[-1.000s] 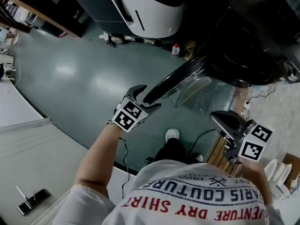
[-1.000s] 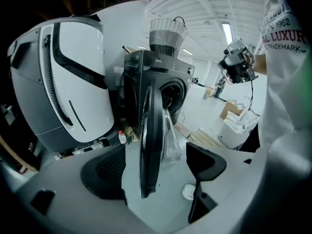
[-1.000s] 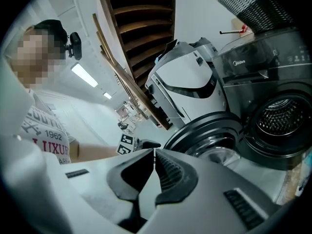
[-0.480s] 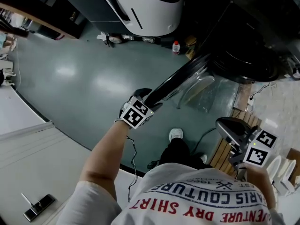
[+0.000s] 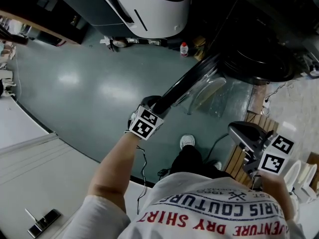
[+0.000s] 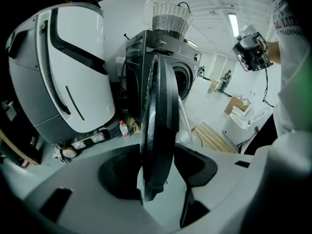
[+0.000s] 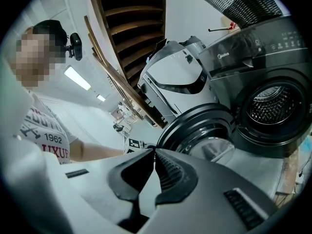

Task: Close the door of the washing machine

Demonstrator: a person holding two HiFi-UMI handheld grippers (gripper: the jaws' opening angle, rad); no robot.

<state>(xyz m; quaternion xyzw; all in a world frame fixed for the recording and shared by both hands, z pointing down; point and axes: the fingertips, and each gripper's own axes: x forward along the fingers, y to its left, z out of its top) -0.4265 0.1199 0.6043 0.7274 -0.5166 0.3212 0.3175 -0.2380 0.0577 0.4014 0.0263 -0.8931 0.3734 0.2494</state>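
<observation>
The dark washing machine [image 5: 264,39] stands at the upper right, and its round glass door [image 5: 192,81] is swung wide open toward me. My left gripper [image 5: 154,103] sits on the door's outer edge. In the left gripper view the black door rim [image 6: 158,130] runs edge-on between the pads [image 6: 122,172], which are closing and touch it on both sides. My right gripper [image 5: 244,133] hangs at the lower right, apart from the door. Its fingertips [image 7: 161,167] meet with nothing between them. The drum opening [image 7: 273,108] shows in the right gripper view.
A white and black appliance [image 5: 149,4] stands at the top, with a small bottle [image 5: 183,49] on the floor beside it. A wooden pallet [image 5: 239,158] lies under the machine's front. White containers [image 5: 299,178] sit at the right. A wire basket [image 6: 170,16] tops the machine.
My left gripper came down over the door's edge and its jaws narrowed round the rim. The right gripper has hardly moved.
</observation>
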